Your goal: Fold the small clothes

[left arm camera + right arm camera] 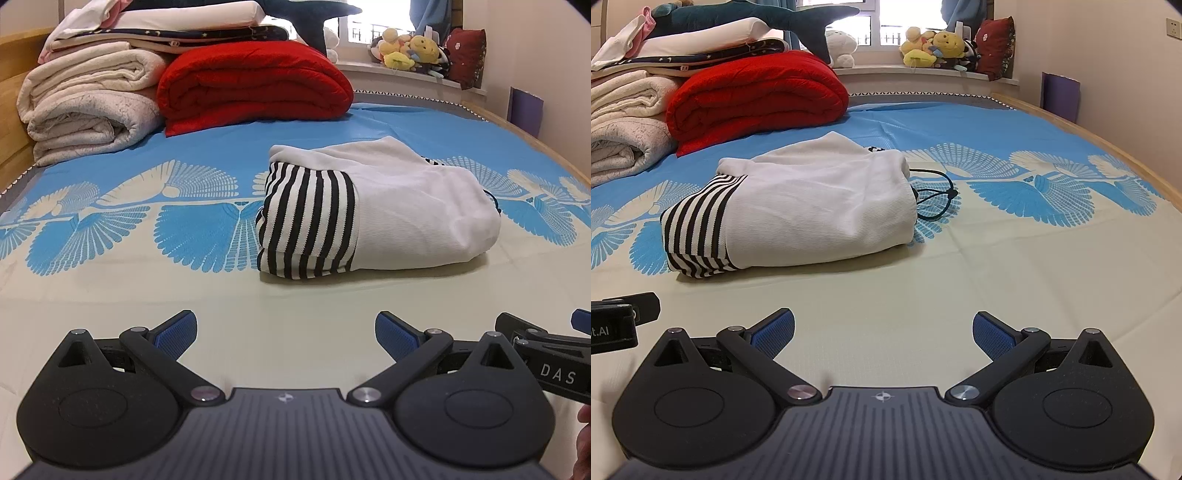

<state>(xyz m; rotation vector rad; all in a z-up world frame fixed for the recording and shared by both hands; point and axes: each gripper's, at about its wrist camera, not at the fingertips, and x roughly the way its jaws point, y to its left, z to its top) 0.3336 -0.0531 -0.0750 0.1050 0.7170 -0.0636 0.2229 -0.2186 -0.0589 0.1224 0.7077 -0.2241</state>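
A white garment with a black-and-white striped part (373,210) lies folded in a compact bundle on the bed sheet; it also shows in the right wrist view (798,210), with a thin black cord (938,199) trailing from its right end. My left gripper (286,334) is open and empty, low over the cream part of the sheet, in front of the bundle and apart from it. My right gripper (883,332) is also open and empty, in front of the bundle and to its right. The right gripper's body shows at the left view's right edge (546,347).
A folded red blanket (255,85) and a stack of cream blankets (85,103) lie at the back left of the bed. Stuffed toys (410,51) sit on the window sill. The bed's wooden edge (1108,147) runs along the right, by the wall.
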